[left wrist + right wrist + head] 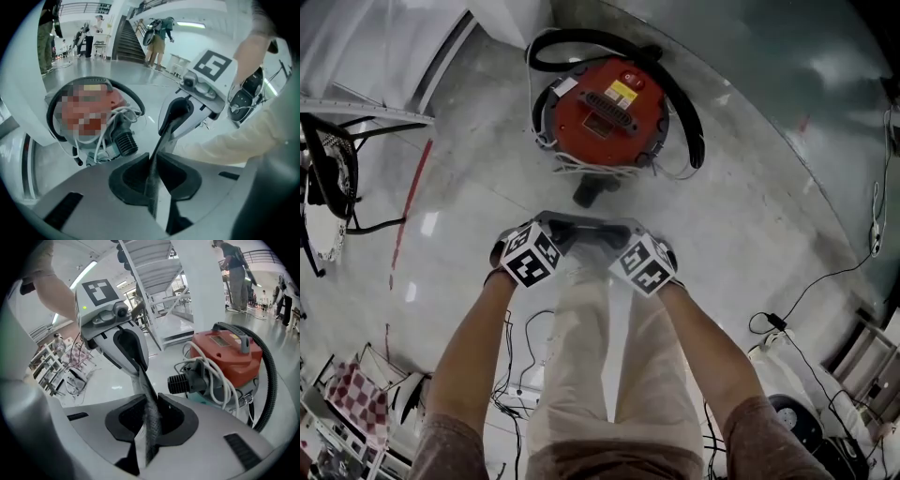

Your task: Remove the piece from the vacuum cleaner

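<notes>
Left gripper view looks along the left gripper (152, 164), whose jaws stand narrow and pinch a thin grey mesh piece (162, 139) seen edge-on. That piece runs straight across to the right gripper (149, 411), and the right gripper view gives the mirror picture: jaws drawn close, pads pressed on the same sheet. So the piece is held in the air between the two tools, which face each other nose to nose (marker cubes turned up toward the head camera). Head view sets the pair just above the person's light trousers (572, 366), with bare forearms (473, 347) reaching down to them. Beyond the grippers, well apart from the piece, the vacuum cleaner (600, 112) stands on the glossy grey floor (750, 206). It has a red round top, a black hose (689, 112) looped around its back and side, a white cord (213, 380) coiled at its front, and a black ribbed stub (180, 384) pointing toward the person. Loose cables (775, 323) trail over the floor at right. A staircase (154, 268) and a few standing people (234, 268) show far behind.
</notes>
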`<action>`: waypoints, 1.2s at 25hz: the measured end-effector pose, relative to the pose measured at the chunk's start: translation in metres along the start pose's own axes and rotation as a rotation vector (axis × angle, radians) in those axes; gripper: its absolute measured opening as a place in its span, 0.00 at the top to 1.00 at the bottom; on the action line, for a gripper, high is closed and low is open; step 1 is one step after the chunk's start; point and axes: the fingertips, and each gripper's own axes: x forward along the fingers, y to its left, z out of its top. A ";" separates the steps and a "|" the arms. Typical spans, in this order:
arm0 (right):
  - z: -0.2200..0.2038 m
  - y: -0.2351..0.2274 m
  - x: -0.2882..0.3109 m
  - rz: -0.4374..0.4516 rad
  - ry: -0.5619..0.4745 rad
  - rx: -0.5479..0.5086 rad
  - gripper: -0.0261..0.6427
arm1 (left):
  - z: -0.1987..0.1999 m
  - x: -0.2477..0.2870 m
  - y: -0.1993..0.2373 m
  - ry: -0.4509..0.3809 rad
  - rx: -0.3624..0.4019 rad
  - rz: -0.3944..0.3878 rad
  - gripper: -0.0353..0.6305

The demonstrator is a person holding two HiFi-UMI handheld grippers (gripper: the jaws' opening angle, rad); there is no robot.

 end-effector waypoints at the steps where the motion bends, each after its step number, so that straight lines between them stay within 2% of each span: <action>1: 0.006 0.001 -0.011 0.003 -0.003 -0.005 0.89 | 0.008 -0.009 -0.004 -0.013 -0.004 0.008 0.87; 9: 0.073 0.012 -0.131 -0.026 -0.049 -0.045 0.88 | 0.098 -0.105 -0.043 -0.106 -0.004 0.075 0.87; 15: 0.139 0.013 -0.232 -0.066 -0.112 -0.094 0.88 | 0.182 -0.189 -0.064 -0.182 0.014 0.166 0.86; 24: 0.206 0.012 -0.372 -0.149 -0.261 -0.131 0.87 | 0.297 -0.289 -0.109 -0.295 0.125 0.249 0.86; 30: 0.237 0.030 -0.443 -0.146 -0.382 -0.147 0.86 | 0.340 -0.342 -0.145 -0.440 0.121 0.281 0.85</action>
